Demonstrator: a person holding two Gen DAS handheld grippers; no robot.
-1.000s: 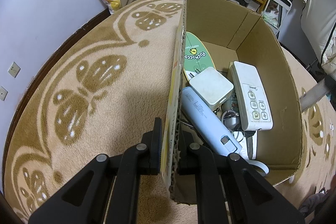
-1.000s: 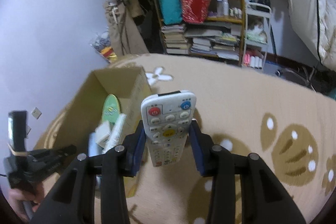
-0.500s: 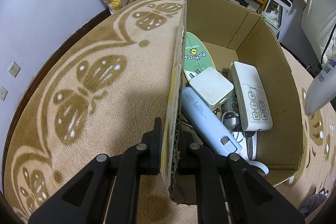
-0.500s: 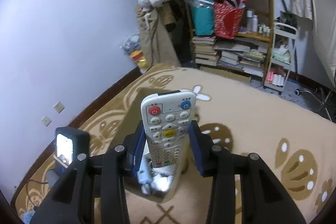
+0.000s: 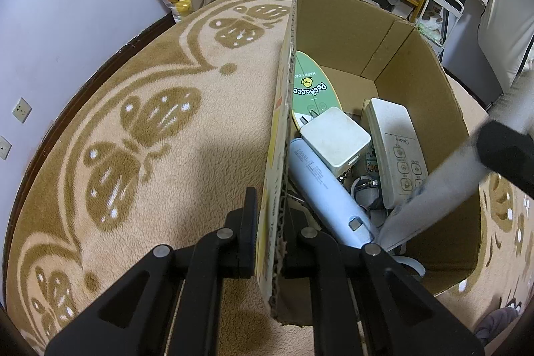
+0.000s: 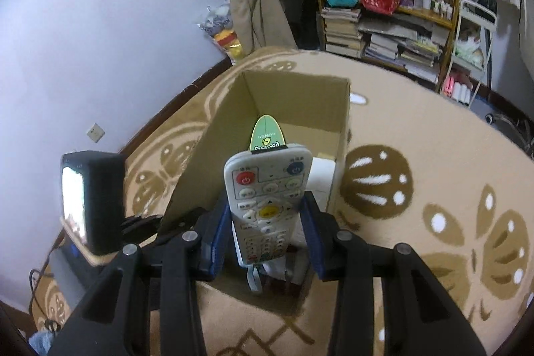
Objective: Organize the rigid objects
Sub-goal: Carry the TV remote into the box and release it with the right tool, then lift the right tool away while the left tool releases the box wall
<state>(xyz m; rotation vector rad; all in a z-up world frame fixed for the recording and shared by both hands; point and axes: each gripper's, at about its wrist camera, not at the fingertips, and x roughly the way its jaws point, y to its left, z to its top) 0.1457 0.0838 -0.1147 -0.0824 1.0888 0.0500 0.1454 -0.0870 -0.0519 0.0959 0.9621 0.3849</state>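
An open cardboard box (image 5: 337,22) stands on the rug. My left gripper (image 5: 270,219) is shut on the box's left wall. Inside lie a green Pochacco paddle (image 5: 308,85), a white charger (image 5: 333,140), a light-blue power bank (image 5: 320,189) and a white control panel (image 5: 397,152). My right gripper (image 6: 267,219) is shut on a white remote (image 6: 267,192) with red, blue and yellow buttons, held over the box (image 6: 293,95). In the left wrist view the remote (image 5: 430,199) comes in blurred from the right, its tip low inside the box.
A beige rug with brown patterns (image 5: 133,129) covers the floor. A bookshelf with bags, books and bottles (image 6: 383,5) stands behind the box. A purple wall (image 6: 100,22) is on the left. The left gripper's camera block (image 6: 90,199) sits left of the box.
My right gripper has carried the remote over the box and lowered it; its tip now reaches inside near the power bank. My left gripper has kept its hold on the box wall.
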